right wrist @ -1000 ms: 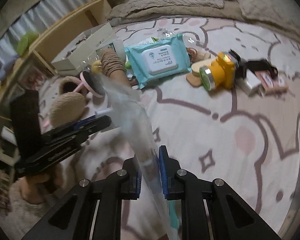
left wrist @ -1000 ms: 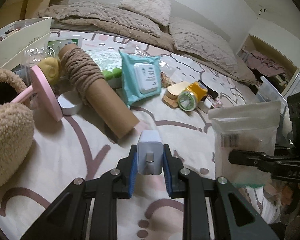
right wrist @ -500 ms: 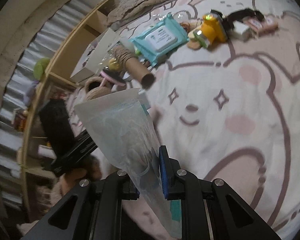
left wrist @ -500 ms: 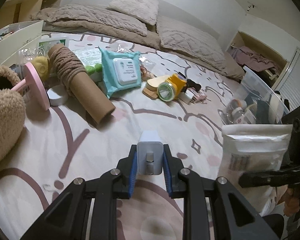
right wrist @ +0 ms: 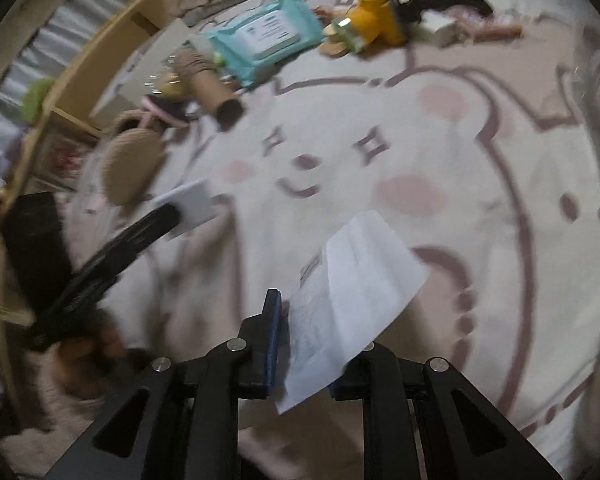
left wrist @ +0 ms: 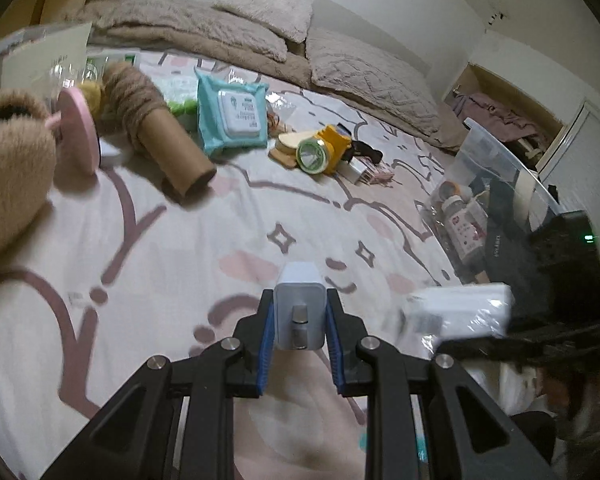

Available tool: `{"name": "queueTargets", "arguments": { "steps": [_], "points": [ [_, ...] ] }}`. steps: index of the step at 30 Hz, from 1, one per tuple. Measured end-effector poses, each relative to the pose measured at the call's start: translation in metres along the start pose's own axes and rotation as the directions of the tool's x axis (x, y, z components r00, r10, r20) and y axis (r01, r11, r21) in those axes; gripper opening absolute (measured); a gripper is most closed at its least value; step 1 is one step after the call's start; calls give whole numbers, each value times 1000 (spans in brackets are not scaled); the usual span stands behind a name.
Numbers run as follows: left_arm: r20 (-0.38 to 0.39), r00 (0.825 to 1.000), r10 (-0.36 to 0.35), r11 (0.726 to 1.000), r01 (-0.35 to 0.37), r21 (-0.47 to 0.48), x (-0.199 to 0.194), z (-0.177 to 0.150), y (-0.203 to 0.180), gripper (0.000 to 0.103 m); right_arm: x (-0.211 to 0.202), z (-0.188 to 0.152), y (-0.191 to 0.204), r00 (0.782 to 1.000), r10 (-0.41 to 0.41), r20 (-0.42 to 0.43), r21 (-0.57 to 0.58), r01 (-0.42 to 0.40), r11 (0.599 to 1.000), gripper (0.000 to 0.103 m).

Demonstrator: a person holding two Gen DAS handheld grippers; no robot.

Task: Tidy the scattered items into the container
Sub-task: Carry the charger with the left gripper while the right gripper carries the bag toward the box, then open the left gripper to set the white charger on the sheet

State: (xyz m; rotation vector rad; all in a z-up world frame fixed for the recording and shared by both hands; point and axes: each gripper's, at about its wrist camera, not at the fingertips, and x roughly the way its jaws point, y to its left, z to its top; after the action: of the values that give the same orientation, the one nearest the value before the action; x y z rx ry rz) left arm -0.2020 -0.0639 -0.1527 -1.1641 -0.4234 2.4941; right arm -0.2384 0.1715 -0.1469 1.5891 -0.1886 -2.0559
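A bed [left wrist: 204, 248] under a cartoon-print sheet fills the dim room, pillows [left wrist: 268, 4] at its head and a clear plastic container [left wrist: 496, 160] at its right edge. The left gripper [left wrist: 300, 320] clamps a white charger [left wrist: 300, 300] upright, prongs facing the camera. The right gripper [right wrist: 300, 336], its jaws opening, has a clear plastic bag [right wrist: 352, 292] between them, long axis slanting up-right.

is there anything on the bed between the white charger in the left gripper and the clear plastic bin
Nothing visible: only bare patterned bedsheet lies between the white charger in the left gripper and the clear plastic bin.
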Motion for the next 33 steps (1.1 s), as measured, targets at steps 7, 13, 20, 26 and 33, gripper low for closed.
{"name": "queueTargets", "arguments": {
  "steps": [7,13,20,26,33],
  "points": [
    [-58,998,21,1000,-22,-7,13,-10,2,24,5,-6,6,923,-364,122,-157,380,912,90],
    [-71,997,30,1000,-30,-3,16,-12,3,24,-9,-24,20,820,-516,249,-200,565,801,91],
    [-81,992,99,995,-100,-2,17,-16,7,43,3,-33,63,818,-471,331,-218,552,805,91],
    [-77,991,107,994,-110,-25,12,-19,13,49,42,-29,85,797,-512,321,-282,596,752,91],
    [-83,987,137,990,-140,-25,10,-21,13,61,43,-56,75,752,-583,307,-337,659,673,92]
  ]
}}
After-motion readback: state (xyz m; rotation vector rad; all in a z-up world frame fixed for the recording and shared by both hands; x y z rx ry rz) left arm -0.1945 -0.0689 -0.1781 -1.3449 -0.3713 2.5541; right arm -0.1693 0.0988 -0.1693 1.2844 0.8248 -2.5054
